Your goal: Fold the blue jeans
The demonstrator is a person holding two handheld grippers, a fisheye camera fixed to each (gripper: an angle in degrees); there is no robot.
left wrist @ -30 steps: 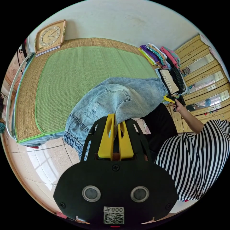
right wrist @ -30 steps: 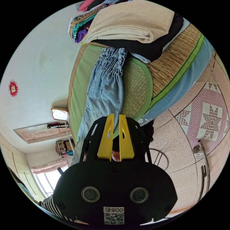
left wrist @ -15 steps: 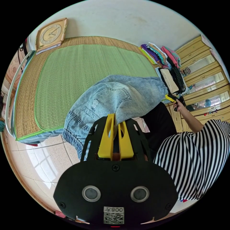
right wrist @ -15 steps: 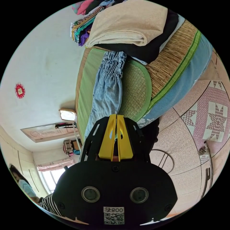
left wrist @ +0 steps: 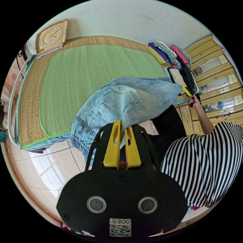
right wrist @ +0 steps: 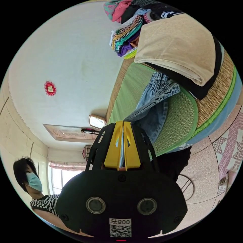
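Denim jeans [left wrist: 126,98] hang off the near edge of the bed [left wrist: 83,71]. My left gripper [left wrist: 122,126] and right gripper [right wrist: 123,126] each have their fingers [left wrist: 113,144] pinching the cloth.

The left gripper [left wrist: 122,126] body hides the lower edge of the blue jeans [left wrist: 126,101]. The clock [left wrist: 50,36] dial is too small to read. The folded clothes [right wrist: 152,15] are cut off at the right gripper view's edge.

Light-wash blue jeans [left wrist: 126,101], back pocket up, draped over bed edge.
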